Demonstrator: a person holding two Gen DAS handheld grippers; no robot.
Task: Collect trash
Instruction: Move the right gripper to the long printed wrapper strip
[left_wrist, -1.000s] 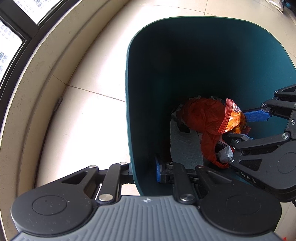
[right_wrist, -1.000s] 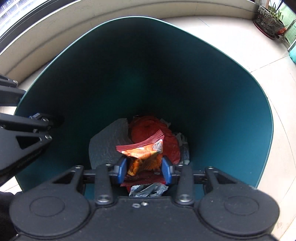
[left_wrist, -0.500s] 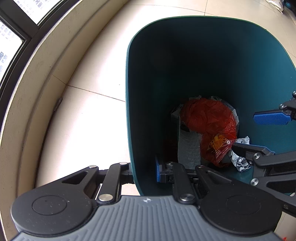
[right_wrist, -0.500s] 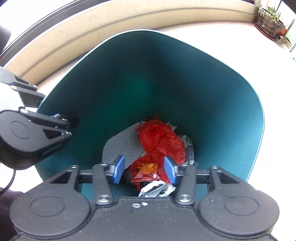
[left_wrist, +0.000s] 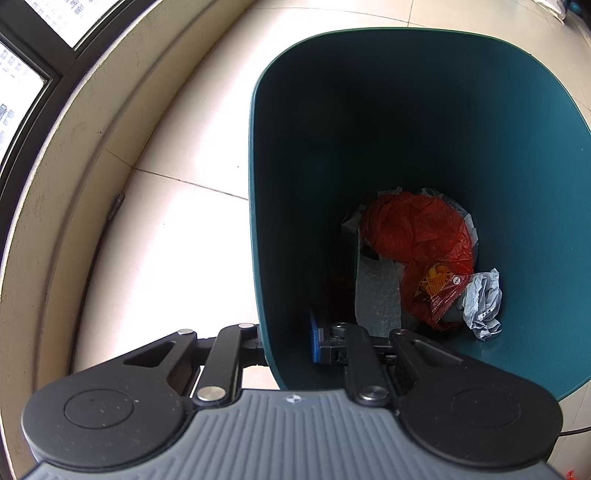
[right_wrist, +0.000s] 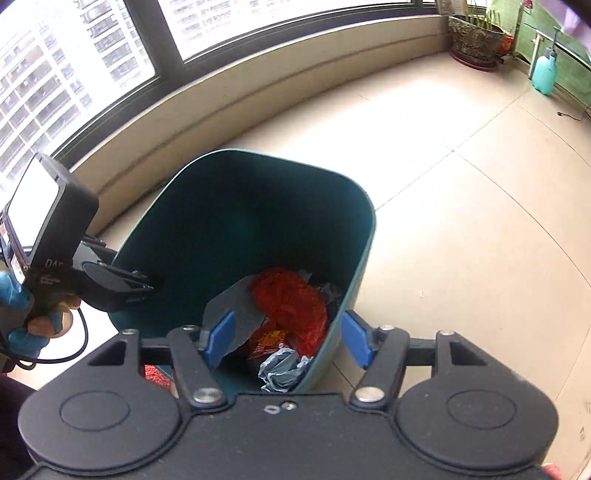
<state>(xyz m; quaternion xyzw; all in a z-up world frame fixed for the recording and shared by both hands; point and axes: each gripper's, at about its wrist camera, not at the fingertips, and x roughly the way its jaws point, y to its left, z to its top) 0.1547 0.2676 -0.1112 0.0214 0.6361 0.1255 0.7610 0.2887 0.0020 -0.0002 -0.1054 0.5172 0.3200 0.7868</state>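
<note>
Balcony floor (right_wrist: 461, 221) of pale tiles, bounded by a low curved wall under dark-framed windows; potted plant (right_wrist: 476, 37) and turquoise spray bottle (right_wrist: 543, 72) at the far right. Item: teal bin (left_wrist: 517, 147), standing on the floor, open-topped. Contents, at the bottom: red plastic bag (left_wrist: 413, 229), orange snack wrapper (left_wrist: 439, 288) lying on it, crumpled pale-blue paper (left_wrist: 482, 299) just right of the wrapper, grey sheet (left_wrist: 376, 295) to the left. Left claw (left_wrist: 288, 343): clenched on the bin's near-left wall, one finger outside, one blue pad inside. Right claw (right_wrist: 288, 339): released, jaws having just been opening, nothing between the pads but a view of the bin's right wall and the trash below. Risk: the bin looks light, so a tug from the left claw could tip it and spill the contents; the right claw, close over the rim, could knock the wall in passing. Writing: "DA" legible on the left claw's body in the right view; wrapper print too small to read.
</note>
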